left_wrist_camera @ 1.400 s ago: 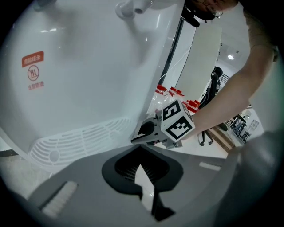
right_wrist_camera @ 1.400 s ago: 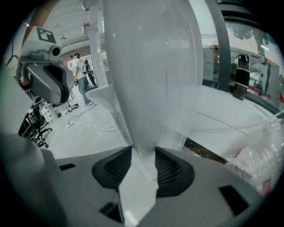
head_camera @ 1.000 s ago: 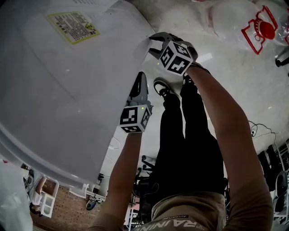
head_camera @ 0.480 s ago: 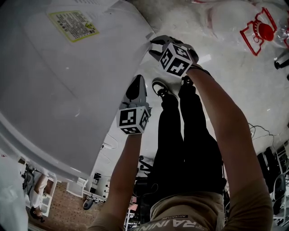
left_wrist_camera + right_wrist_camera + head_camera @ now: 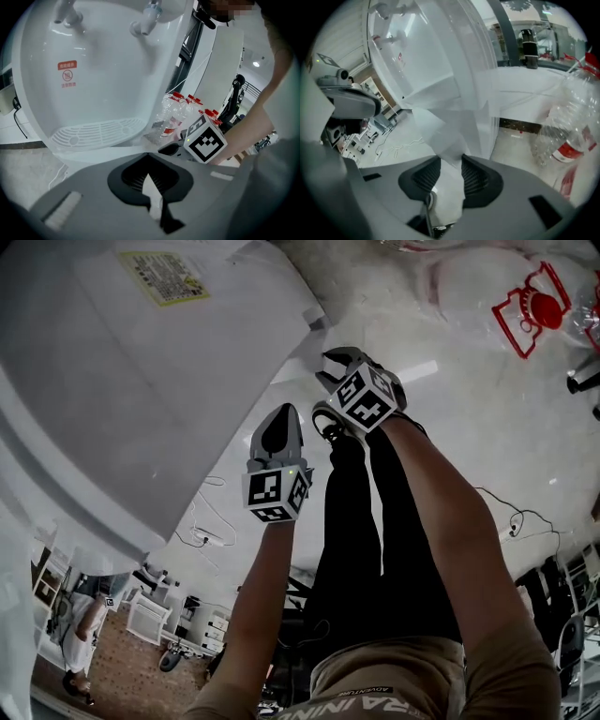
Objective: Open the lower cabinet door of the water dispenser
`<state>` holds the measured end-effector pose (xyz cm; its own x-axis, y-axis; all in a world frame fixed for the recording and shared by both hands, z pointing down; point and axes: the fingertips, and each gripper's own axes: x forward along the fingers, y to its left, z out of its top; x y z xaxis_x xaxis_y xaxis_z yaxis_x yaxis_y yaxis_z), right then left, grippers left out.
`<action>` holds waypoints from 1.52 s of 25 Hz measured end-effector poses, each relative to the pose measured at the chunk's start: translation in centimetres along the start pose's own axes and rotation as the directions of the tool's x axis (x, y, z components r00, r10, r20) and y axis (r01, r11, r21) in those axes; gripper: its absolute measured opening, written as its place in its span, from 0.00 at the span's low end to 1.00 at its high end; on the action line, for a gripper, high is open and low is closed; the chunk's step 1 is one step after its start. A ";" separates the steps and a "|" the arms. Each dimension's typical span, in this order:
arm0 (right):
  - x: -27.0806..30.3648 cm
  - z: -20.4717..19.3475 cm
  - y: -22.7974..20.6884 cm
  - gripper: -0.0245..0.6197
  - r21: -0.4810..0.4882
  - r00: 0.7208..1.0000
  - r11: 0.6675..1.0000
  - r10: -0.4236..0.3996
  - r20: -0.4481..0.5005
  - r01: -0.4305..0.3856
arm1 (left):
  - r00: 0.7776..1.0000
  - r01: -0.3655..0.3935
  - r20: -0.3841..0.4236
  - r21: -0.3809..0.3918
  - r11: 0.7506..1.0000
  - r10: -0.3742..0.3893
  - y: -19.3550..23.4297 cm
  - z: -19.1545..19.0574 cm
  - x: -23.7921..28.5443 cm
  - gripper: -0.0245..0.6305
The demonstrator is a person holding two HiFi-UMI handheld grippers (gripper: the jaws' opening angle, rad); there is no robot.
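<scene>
Visibility first: water dispenser (image 5: 141,381) cut off by the top and left edges of the head view. Only its white side shows there, with a yellow label (image 5: 164,276) whose print is too small to read. The lower cabinet door (image 5: 436,129) is hard to pick out from above, white against the pale floor (image 5: 487,427). Where it meets the right gripper (image 5: 451,164) is tucked by that gripper's marker cube (image 5: 366,397). Inside of the cabinet not seen in any view.

The right gripper view settles the grip. The door's free edge runs in between the fingers (image 5: 476,180) and fills the gap from pad to pad, fanning out ahead of the fingertips as a pale wedge. The fingers have just been closing and are clamped on that edge, kept a little apart by its thickness. The dispenser body rises beyond and to the left of the fingertips, its top blurred.

On the left gripper (image 5: 149,171) the fingertips meet, with only a sliver of light behind them, and nothing is held. Ahead of and above them is the dispenser front: two taps (image 5: 145,18), a red sticker (image 5: 67,75) that cannot be read, and the slotted drip tray (image 5: 93,133) nearest the fingertips.

Containers: clear plastic bottles (image 5: 176,115) with red caps are bunched on the floor beyond and to the right of the left fingertips. Whether they hold water cannot be told. In the right gripper view one bottle lies well right of the fingers, partly cut by the frame edge.
</scene>
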<state>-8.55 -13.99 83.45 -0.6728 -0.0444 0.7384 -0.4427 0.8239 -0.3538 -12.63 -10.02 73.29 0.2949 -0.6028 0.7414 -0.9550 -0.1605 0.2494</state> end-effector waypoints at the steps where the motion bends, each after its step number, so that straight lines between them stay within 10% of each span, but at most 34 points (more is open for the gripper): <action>1: 0.0 -0.4 0.2 0.22 0.033 1.000 0.999 -0.014 0.003 0.014 | 1.000 -0.004 -0.002 -0.003 1.000 0.004 -0.2 -0.3 -0.2 0.04; 25: 0.2 -4.4 7.3 0.22 0.244 0.997 0.967 -0.064 -0.030 0.070 | 0.995 -0.092 0.031 -0.126 0.988 0.097 0.4 -5.0 -5.7 0.04; 38: 1.1 -6.8 13.4 0.22 0.395 0.973 0.892 -0.228 -0.027 0.220 | 0.997 0.031 0.068 0.030 0.999 -0.033 3.4 -7.9 -12.3 0.04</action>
<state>-11.21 0.85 83.38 -0.5381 -0.2161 0.8147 -0.7769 0.5021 -0.3799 -19.30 3.06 69.96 0.3232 -0.6487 0.6890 -0.9460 -0.2026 0.2529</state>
